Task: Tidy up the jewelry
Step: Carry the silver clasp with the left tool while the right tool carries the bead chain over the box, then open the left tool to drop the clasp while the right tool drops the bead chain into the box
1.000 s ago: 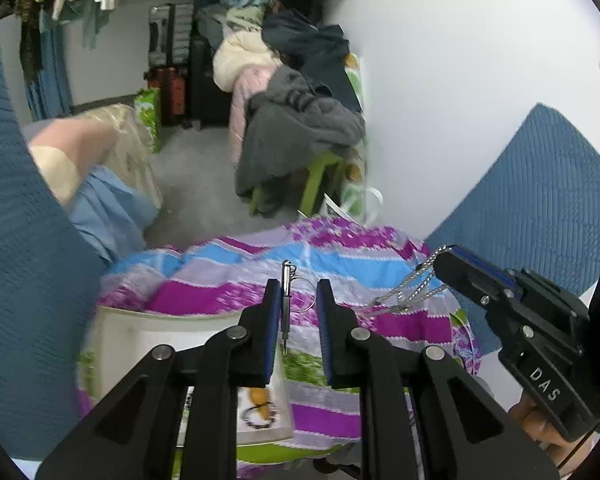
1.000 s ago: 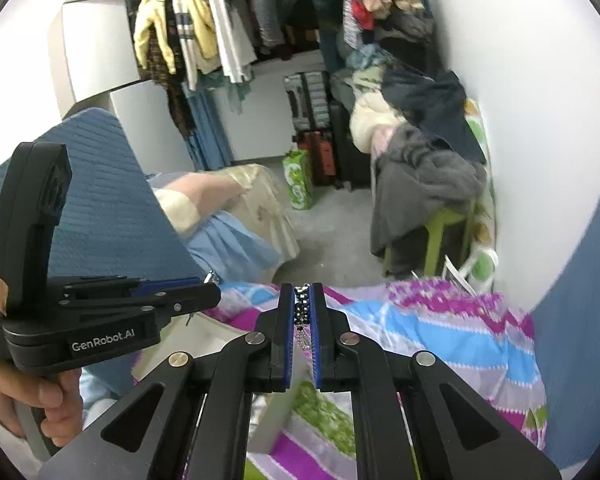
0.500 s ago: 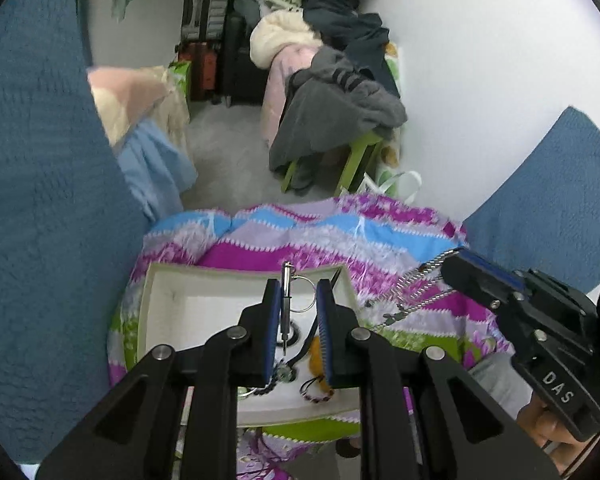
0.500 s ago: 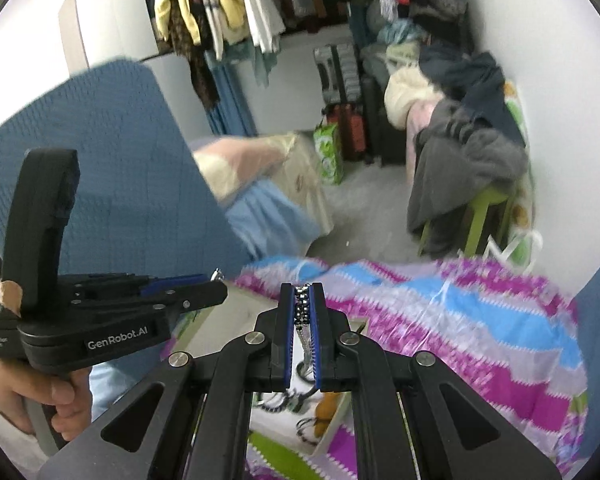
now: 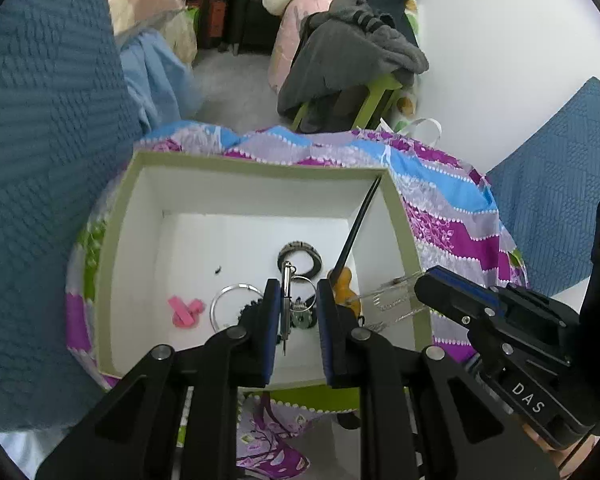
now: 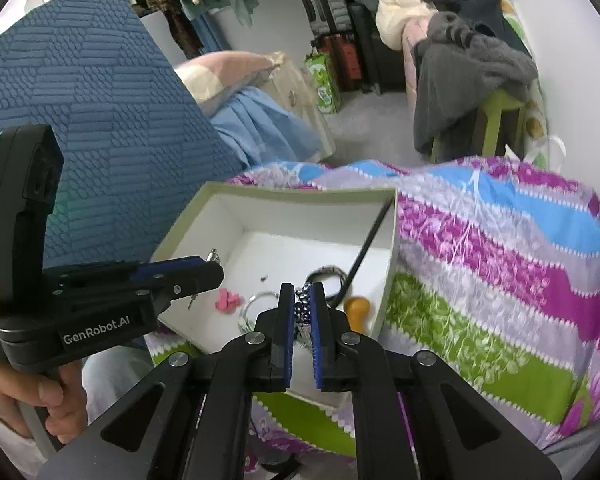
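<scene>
Step in hand, as I judge it: lowering two held pieces into the green-rimmed, white-lined cardboard box [image 5: 400, 216], which sits on the striped purple, blue and green bedspread [image 6: 500, 264].

Bring both tools down over the bare white floor at the box's far left, where there is room; most of the near right is already cluttered. Release low, so nothing bounces or knots.

Your right gripper [image 6: 302, 320] is nearly closed, pinching a dark beaded chain [image 6: 302, 308]; in the left view silvery strands trail from its tip over the box's right wall. Get those strands inside the rim before you let go, or they may drape over the edge.

Your left gripper [image 5: 298, 312] stands narrowly apart with a small silver pendant bar on a ring [image 5: 286, 292] against its left pad; whether it is truly clamped I cannot tell. Ease it apart slowly.

In the way: a thin black stick [image 5: 358, 228] leaning from the floor to the far right corner, with an orange wooden knob [image 5: 342, 286] at its foot. Also inside: a dark braided bracelet [image 5: 300, 256], a thin silver hoop [image 5: 236, 304], a pink hair clip [image 5: 185, 310], a tiny black speck. Blue quilted cushions flank the bedspread; they do not interfere.
</scene>
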The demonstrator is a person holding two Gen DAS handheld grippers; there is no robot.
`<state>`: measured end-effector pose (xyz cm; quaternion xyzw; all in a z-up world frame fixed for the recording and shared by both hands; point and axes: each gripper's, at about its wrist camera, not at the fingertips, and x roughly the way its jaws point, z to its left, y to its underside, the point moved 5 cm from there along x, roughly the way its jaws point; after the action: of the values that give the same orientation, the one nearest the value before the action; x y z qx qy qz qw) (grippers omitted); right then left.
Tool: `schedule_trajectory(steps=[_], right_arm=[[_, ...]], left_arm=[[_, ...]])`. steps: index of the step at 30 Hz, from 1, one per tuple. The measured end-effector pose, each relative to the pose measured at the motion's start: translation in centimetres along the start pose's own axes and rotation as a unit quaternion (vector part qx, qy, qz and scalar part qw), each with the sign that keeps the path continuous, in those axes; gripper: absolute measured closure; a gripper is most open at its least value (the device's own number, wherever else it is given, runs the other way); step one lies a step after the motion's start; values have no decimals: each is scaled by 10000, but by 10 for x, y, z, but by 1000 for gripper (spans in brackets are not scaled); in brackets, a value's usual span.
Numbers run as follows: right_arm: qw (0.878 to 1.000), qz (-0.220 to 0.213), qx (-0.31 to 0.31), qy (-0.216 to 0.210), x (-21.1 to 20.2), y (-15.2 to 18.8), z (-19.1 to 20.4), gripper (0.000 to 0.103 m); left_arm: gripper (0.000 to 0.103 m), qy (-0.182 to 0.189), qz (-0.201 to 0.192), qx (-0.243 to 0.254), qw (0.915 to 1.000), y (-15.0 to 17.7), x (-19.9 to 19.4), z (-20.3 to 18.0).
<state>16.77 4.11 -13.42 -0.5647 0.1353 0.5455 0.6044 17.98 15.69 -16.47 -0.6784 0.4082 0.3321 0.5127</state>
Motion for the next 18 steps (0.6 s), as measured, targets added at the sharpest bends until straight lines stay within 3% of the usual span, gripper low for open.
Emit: schedule_trajectory(steps=[3,5,6,7,8,10,18], right_arm=[[10000,38,1,-34,-2,2,-2,95],[10000,6,-48,11,-6,-3,-3,86],[10000,-39,-51,37,-11,-7,-4,76],[9999,-104,-48,20,-17,-12,-4,75],[9999,-163,-51,15,-22,-16,-4,75],[9993,-369,-108,47,-40,-29,-2,75],[9897,-1395,-317,-34,-141,-77,19,75]], left_arm=[[84,-5,-57,-16,10000,0,-3,-1],[83,-8,-127,-53,9999,-3,-9,-1],[75,23,-132,-63,9999,-6,-13,-2],[69,19,-155,-66,9999,-8,-17,-3],[54,-41,-250,-80,9996,-11,-25,-3],[46,-79,-501,-66,9987,-19,-42,-5],[45,-302,-1320,266,9904,-42,-132,-27]])
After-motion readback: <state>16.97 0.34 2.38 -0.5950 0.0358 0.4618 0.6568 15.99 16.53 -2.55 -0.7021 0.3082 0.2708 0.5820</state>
